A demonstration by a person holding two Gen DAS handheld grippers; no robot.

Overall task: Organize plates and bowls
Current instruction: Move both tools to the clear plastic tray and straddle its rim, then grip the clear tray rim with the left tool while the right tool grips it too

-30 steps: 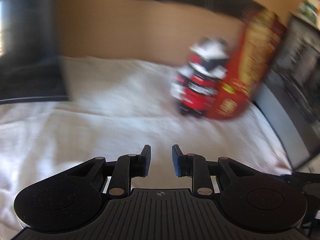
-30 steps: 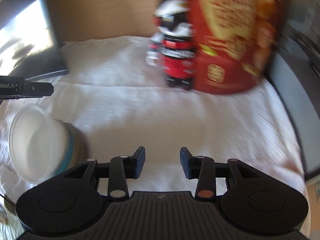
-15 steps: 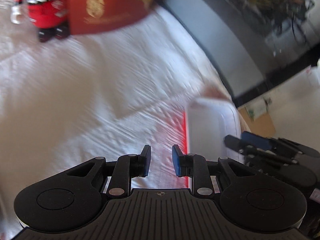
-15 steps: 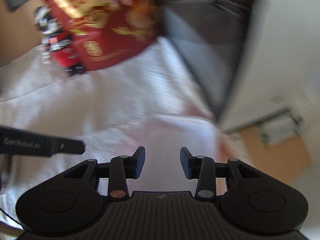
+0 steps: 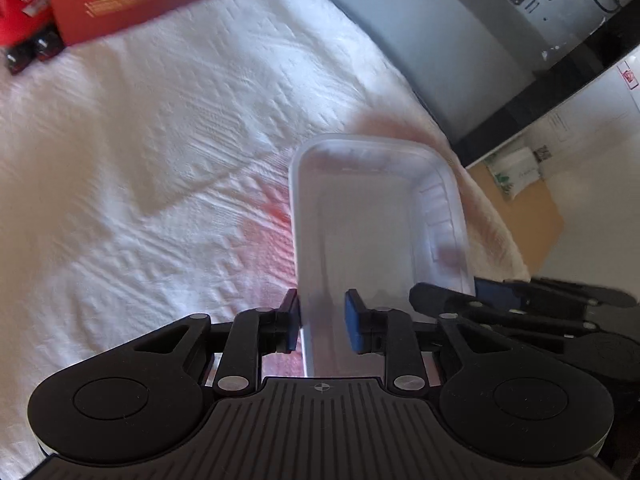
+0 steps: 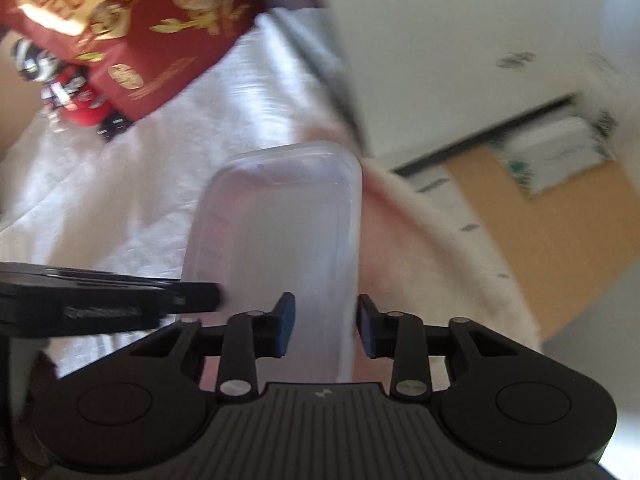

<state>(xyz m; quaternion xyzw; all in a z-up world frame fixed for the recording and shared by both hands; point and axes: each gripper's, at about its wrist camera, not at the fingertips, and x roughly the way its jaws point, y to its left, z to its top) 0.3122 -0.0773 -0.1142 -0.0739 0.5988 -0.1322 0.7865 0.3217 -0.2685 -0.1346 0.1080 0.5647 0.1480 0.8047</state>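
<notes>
Left wrist view: a translucent white rectangular plastic tray (image 5: 360, 216) lies on the white textured cloth (image 5: 140, 152) near its edge; the left gripper (image 5: 322, 320) straddles its near left rim, jaws narrow, pads apart; the right gripper (image 6: 325, 328), jaws just closing, brackets the tray's right rim without pressing; a red cereal box (image 6: 132, 28) stands behind.

right tongs (image 6: 324, 330) closing, astride clear tray (image 6: 280, 232) edge | white cloth (image 6: 120, 188) | red box (image 6: 132, 28)
</notes>
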